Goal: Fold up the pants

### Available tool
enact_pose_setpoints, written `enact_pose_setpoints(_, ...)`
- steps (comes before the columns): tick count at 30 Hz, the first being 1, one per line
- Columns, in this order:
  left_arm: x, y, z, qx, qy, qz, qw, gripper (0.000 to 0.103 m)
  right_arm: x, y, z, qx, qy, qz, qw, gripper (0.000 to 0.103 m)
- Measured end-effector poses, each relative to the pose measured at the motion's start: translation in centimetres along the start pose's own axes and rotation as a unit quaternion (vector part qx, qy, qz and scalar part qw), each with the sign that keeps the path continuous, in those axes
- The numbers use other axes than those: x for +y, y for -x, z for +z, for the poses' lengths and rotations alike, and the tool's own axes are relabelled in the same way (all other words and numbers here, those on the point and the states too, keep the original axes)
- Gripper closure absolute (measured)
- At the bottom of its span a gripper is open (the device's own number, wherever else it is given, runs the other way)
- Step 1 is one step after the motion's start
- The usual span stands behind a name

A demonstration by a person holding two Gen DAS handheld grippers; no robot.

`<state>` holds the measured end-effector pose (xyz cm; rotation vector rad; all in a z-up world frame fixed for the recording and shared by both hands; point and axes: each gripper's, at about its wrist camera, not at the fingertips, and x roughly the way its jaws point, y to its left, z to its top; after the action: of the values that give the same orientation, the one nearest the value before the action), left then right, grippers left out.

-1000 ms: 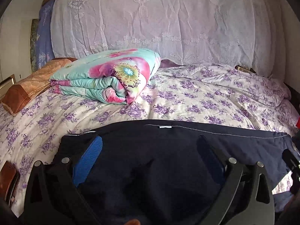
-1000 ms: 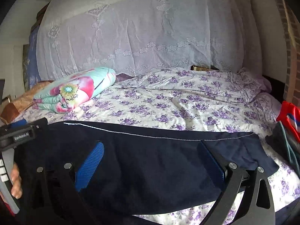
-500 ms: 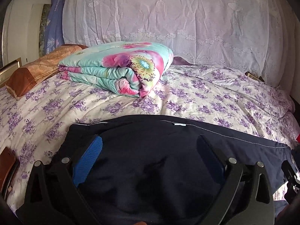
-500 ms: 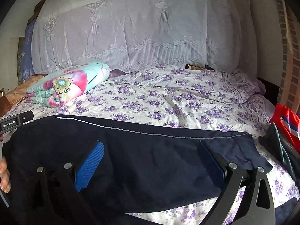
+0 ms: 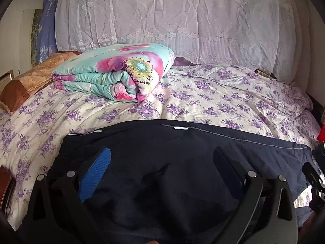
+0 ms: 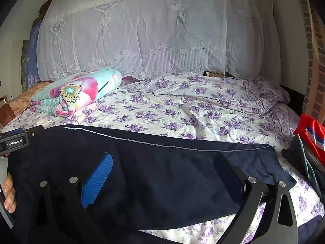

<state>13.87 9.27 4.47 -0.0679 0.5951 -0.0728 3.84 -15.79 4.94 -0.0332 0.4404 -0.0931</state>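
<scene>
Dark navy pants [image 5: 162, 162] lie flat across the near part of the bed, long side running left to right, with a light stitched seam along the far edge; they also show in the right wrist view [image 6: 162, 170]. My left gripper [image 5: 162, 158] is open, hovering over the left part of the pants. My right gripper [image 6: 162, 162] is open over the right part, near the pants' right end [image 6: 264, 162]. The left gripper's body [image 6: 14, 142] and the hand holding it show at the left edge of the right wrist view.
The bed [image 5: 223, 101] has a purple-flowered cover. A folded floral quilt [image 5: 113, 77] and a brown pillow [image 5: 26, 83] lie at the far left. A lace curtain [image 6: 142, 40] hangs behind. Red and dark clothes [image 6: 308, 142] lie at the right edge.
Both grippers have tilted or moved slightly, so the pants sit a little lower in view. The pants lie the same way. Both grippers stay open.
</scene>
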Motion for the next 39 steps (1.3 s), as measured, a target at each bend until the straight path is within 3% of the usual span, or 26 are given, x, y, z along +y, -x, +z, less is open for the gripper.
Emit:
enact_pose_setpoints(14,-0.3,0.1,0.0,-0.001,-0.008,0.017,0.9998,0.005,0.2,-0.2,-0.1,0.007,0.003,0.001,1.000,0.003)
enact_pose_setpoints(21,0.3,0.0,0.3,0.001,0.000,-0.007,1.0000,0.005,-0.4,-0.9,-0.2,0.022,-0.015,0.025,0.999,0.003)
enact_pose_setpoints(27,5.0,0.0,1.3,0.012,0.104,-0.070,0.9920,0.005,-2.0,-2.5,-0.6,0.047,-0.059,0.071,0.995,0.003)
enact_pose_setpoints(30,7.4,0.6,2.9,0.026,0.108,-0.049,0.9926,0.005,-2.9,-3.1,-0.9,0.058,-0.089,0.088,0.990,0.003)
enact_pose_setpoints(34,12.0,0.3,5.8,0.053,0.051,0.023,0.9970,0.005,-4.0,-4.3,-1.2,0.076,-0.127,0.116,0.982,0.003)
enact_pose_setpoints(36,14.8,-1.8,5.9,0.070,0.057,0.058,0.9942,0.005,-4.1,-5.1,-1.5,0.088,-0.139,0.125,0.978,0.003)
enact_pose_setpoints(37,16.0,-3.0,5.6,0.086,0.072,0.055,0.9921,0.005,-4.1,-5.4,-1.7,0.094,-0.142,0.128,0.977,0.003)
enact_pose_setpoints(39,18.2,-5.8,4.2,0.128,0.115,0.008,0.9851,0.005,-4.0,-5.7,-1.9,0.100,-0.142,0.134,0.976,0.003)
